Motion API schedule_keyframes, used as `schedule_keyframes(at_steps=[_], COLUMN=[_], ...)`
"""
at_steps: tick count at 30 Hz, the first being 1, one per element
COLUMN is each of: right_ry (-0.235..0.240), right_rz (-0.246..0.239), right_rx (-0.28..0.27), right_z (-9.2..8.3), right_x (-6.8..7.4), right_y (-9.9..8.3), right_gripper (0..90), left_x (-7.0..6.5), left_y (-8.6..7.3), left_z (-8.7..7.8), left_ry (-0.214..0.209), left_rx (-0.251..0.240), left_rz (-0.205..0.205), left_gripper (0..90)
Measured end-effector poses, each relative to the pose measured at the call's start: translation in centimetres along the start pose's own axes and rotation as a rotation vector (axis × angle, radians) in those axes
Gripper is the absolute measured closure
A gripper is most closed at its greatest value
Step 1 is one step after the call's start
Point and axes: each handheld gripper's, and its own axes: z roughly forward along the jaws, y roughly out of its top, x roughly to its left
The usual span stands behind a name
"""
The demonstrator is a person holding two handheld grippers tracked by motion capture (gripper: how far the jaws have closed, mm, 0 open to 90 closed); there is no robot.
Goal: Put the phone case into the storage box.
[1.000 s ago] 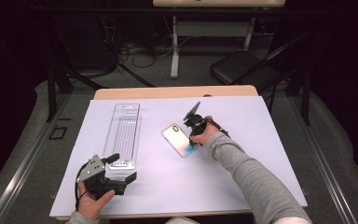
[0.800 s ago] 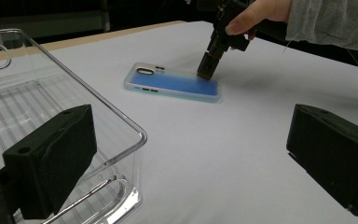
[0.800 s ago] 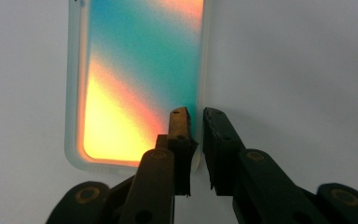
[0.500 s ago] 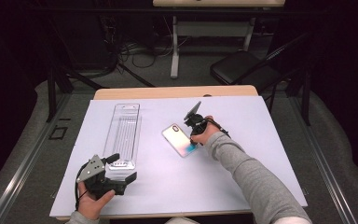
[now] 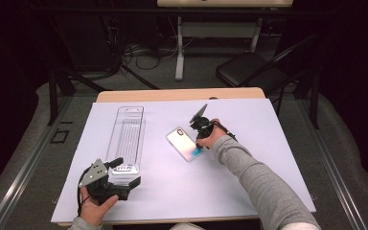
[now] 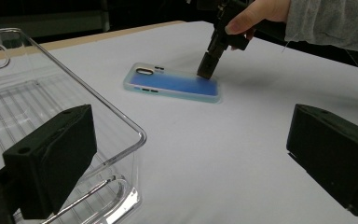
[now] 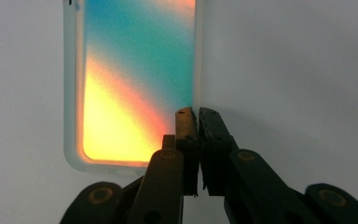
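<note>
An iridescent phone case with a frosted rim lies flat on the white table cover, near the middle. My right gripper points down at the case's near right edge. In the right gripper view its jaws stand together, pinching the rim of the case. The left gripper view shows that gripper touching the case. My left gripper rests at the front left, jaws wide apart around the near corner of a clear plastic tray, gripping nothing.
The long clear tray runs front to back on the left half of the table and holds nothing. A wooden table edge shows behind the cover. A black chair and cables stand on the floor beyond.
</note>
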Motion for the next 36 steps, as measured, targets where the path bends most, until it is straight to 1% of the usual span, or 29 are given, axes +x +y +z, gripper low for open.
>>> schedule_keyframes(at_steps=[7,8,10,11,12,13,14,15,16,17,18,19,20,21,22,23,26,27,28,29,31,32,33,34,35,36], right_ry=[0.0,-0.008,-0.009,0.004,0.023,0.006,0.006,0.004,0.004,0.004,0.004,0.008,0.008,0.009,0.015,0.02,0.015,0.01,0.014,0.011,0.002,0.002,-0.001,0.01,0.009,-0.001], right_rz=[0.002,-0.005,-0.005,0.01,0.028,0.02,0.02,0.024,0.024,0.038,0.024,0.028,0.032,0.024,0.033,0.054,0.04,0.033,0.038,0.04,0.021,0.021,0.018,0.029,0.029,0.016], right_rx=[0.005,0.038,0.045,-0.007,-0.094,-0.007,-0.007,0.006,0.006,0.014,0.007,-0.009,0.012,0.013,-0.016,-0.012,-0.008,0.006,-0.015,-0.006,0.019,0.019,0.032,-0.021,-0.02,0.021], right_z=[-0.05,-0.28,-0.33,0.02,0.59,-0.01,-0.01,-0.11,-0.11,-0.18,-0.14,-0.03,-0.18,-0.18,0.01,-0.03,-0.07,-0.15,-0.02,-0.09,-0.3,-0.3,-0.39,-0.06,-0.07,-0.35], right_x=[-0.06,-0.1,-0.1,-0.08,-0.07,-0.07,-0.07,-0.06,-0.06,0.01,-0.11,-0.13,-0.16,-0.23,-0.21,-0.1,-0.17,-0.19,-0.16,-0.13,-0.19,-0.19,-0.18,-0.14,-0.14,-0.23], right_y=[-0.01,0.08,0.1,-0.06,-0.31,-0.1,-0.1,-0.1,-0.1,-0.12,-0.12,-0.16,-0.13,-0.14,-0.23,-0.23,-0.23,-0.2,-0.27,-0.26,-0.18,-0.18,-0.17,-0.33,-0.35,-0.27], right_gripper=[87.3,87.3,87.4,87.4,87.5,87.5,87.5,87.5,87.5,87.6,87.6,87.6,87.7,87.7,87.7,87.7,87.8,87.8,87.8,87.8,87.8,87.8,87.8,87.9,87.8,87.8], left_x=[0.0,0.0,0.0,0.01,0.0,0.0,0.01,0.02,0.01,-0.02,-0.02,0.01,0.01,0.01,0.01,0.02,0.01,0.02,0.01,0.02,0.01,0.01,0.01,0.02,0.01,0.01], left_y=[0.0,0.0,0.0,0.0,0.0,0.0,-0.01,0.0,0.0,0.0,0.0,0.0,0.0,0.0,0.0,0.0,0.0,0.0,0.0,0.0,0.0,0.0,0.0,0.0,0.0,-0.01], left_z=[0.0,0.01,0.01,0.01,0.01,0.01,0.01,0.02,0.01,0.02,0.03,0.03,0.04,0.04,0.04,0.04,0.04,0.04,0.04,0.04,0.05,0.05,0.05,0.06,0.06,0.07], left_ry=[0.003,0.0,0.0,0.0,0.003,0.003,0.003,0.003,0.002,0.009,0.009,0.005,-0.001,0.0,0.0,0.0,0.005,0.004,0.004,0.004,0.004,0.004,0.004,0.004,0.004,0.004], left_rx=[0.001,0.001,0.001,0.001,0.002,0.002,0.002,0.001,0.002,0.003,0.002,0.003,0.002,0.002,0.002,0.002,0.003,0.003,0.003,0.004,0.004,0.005,0.005,0.005,0.006,0.005], left_rz=[0.001,0.001,0.001,0.001,0.001,0.001,0.0,0.001,0.0,0.001,0.002,0.002,0.001,0.001,0.001,0.002,0.001,0.001,0.001,0.003,0.002,0.003,0.003,0.003,0.002,0.002], left_gripper=[1.4,1.4,1.4,1.4,1.4,1.4,1.4,1.4,1.4,1.4,1.4,1.4,1.4,1.4,1.4,1.4,1.4,1.4,1.4,1.4,1.4,1.4,1.4,1.4,1.4,1.4])
